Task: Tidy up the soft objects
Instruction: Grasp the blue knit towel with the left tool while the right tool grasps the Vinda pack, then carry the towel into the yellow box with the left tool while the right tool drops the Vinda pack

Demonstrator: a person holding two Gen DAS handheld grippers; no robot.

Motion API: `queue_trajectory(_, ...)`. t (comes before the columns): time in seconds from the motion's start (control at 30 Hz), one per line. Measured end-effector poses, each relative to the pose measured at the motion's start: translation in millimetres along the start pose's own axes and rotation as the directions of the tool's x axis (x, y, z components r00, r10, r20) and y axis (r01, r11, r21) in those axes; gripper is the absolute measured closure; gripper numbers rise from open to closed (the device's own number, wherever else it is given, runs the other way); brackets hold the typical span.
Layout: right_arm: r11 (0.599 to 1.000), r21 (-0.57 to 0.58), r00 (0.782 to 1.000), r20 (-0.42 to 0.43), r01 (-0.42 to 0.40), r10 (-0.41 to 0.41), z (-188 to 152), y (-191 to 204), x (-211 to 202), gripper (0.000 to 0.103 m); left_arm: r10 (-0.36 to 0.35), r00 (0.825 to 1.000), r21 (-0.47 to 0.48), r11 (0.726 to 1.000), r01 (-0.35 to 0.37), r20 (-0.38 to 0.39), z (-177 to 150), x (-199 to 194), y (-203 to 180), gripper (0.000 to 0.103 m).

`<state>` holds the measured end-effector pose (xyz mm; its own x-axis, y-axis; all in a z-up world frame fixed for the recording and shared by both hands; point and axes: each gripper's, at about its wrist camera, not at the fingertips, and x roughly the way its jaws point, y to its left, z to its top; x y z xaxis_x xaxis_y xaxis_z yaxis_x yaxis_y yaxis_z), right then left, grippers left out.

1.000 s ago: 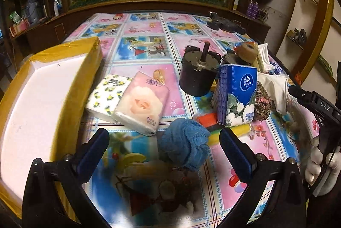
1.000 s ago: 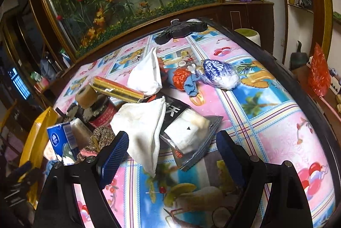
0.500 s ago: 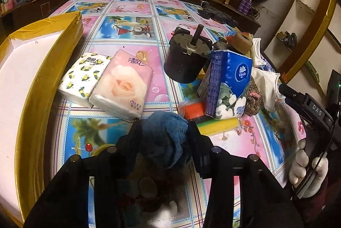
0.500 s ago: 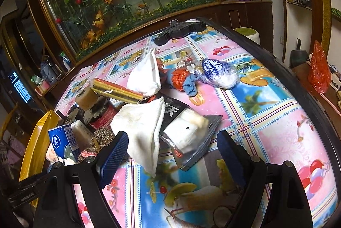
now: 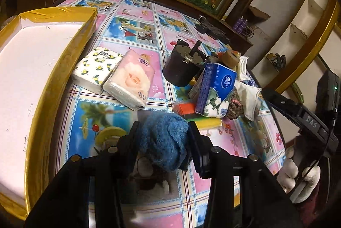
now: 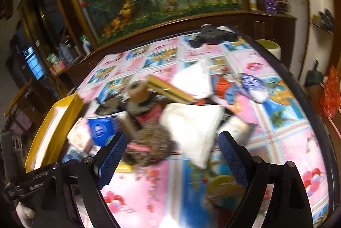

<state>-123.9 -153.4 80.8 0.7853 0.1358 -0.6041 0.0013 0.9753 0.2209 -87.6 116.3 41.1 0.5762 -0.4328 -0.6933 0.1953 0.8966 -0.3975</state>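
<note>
My left claw [image 5: 163, 138] is pinching the blue cloth [image 5: 164, 140]; right claw [image 6: 170, 155] opening, nothing between. Yellow tray [image 5: 64, 70] at left is empty; tissue packs [image 5: 113, 74] and white cloth [image 6: 191, 128] remain.

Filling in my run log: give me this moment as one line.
left hand-held gripper: shut on blue cloth | right hand-held gripper: jaws opening, nothing between | yellow-rimmed tray: holds nothing visible

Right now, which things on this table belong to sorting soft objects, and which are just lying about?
Job:
blue cloth, clamped in the left hand-held gripper
tissue packs
white cloth
yellow tray

Lying about:
black motor
tape roll
</note>
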Motion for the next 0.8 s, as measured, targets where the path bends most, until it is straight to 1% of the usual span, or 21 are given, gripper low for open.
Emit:
queue_trajectory(0.17,0.992,-0.124,0.999,-0.043,-0.005,0.000,5.4,56.4,27.0,0.015,-0.027,0.999,-0.012,1.000,0.027,0.046,-6.1,-31.8,5.8,0.062)
queue_trajectory(0.27,0.987,-0.162,0.998,-0.059,0.022,-0.032,7.9,77.9,45.6,0.018,-0.026,0.996,-0.025,0.999,0.028,0.080,-5.9,-50.9,14.6,0.062)
queue_trajectory(0.33,0.981,-0.186,0.996,-0.068,0.051,-0.065,8.1,87.2,57.1,0.026,-0.022,0.995,-0.033,0.999,0.026,0.097,-5.6,-60.6,20.0,0.062)
queue_trajectory(0.37,0.979,-0.194,0.994,-0.079,0.059,-0.076,7.9,90.4,62.6,0.036,-0.020,0.994,-0.038,0.999,0.024,0.107,-5.5,-65.2,22.9,0.062)
queue_trajectory(0.4,0.980,-0.192,0.994,-0.089,0.041,-0.059,7.9,94.0,66.6,0.053,-0.018,0.993,-0.042,0.999,0.023,0.115,-4.9,-68.7,25.6,0.062)
queue_trajectory(0.43,0.982,-0.187,0.994,-0.096,0.026,-0.045,8.3,95.2,67.8,0.054,-0.017,0.992,-0.048,0.999,0.023,0.123,-4.4,-72.0,28.8,0.062)
queue_trajectory(0.47,0.982,-0.189,0.995,-0.093,0.028,-0.046,9.3,97.4,69.8,0.055,-0.016,0.991,-0.054,0.998,0.023,0.130,-3.8,-74.9,31.8,0.062)
queue_trajectory(0.5,0.981,-0.191,0.995,-0.089,0.026,-0.044,9.7,97.6,67.9,0.060,-0.014,0.990,-0.062,0.998,0.023,0.138,-3.6,-77.9,35.9,0.062)
queue_trajectory(0.6,0.983,-0.183,0.996,-0.088,0.006,-0.023,11.0,96.5,59.1,0.065,-0.011,0.989,-0.085,0.996,0.024,0.150,-0.9,-83.2,47.6,0.062)
queue_trajectory(0.67,0.985,-0.171,0.997,-0.078,-0.024,0.010,14.4,96.9,46.7,0.065,-0.013,0.987,-0.103,0.994,0.029,0.157,2.3,-86.6,57.1,0.062)
queue_trajectory(0.8,0.976,-0.200,0.996,-0.047,-0.084,0.076,25.2,111.3,20.4,0.065,-0.003,0.986,-0.151,0.988,0.029,0.170,13.2,-89.5,78.4,0.062)
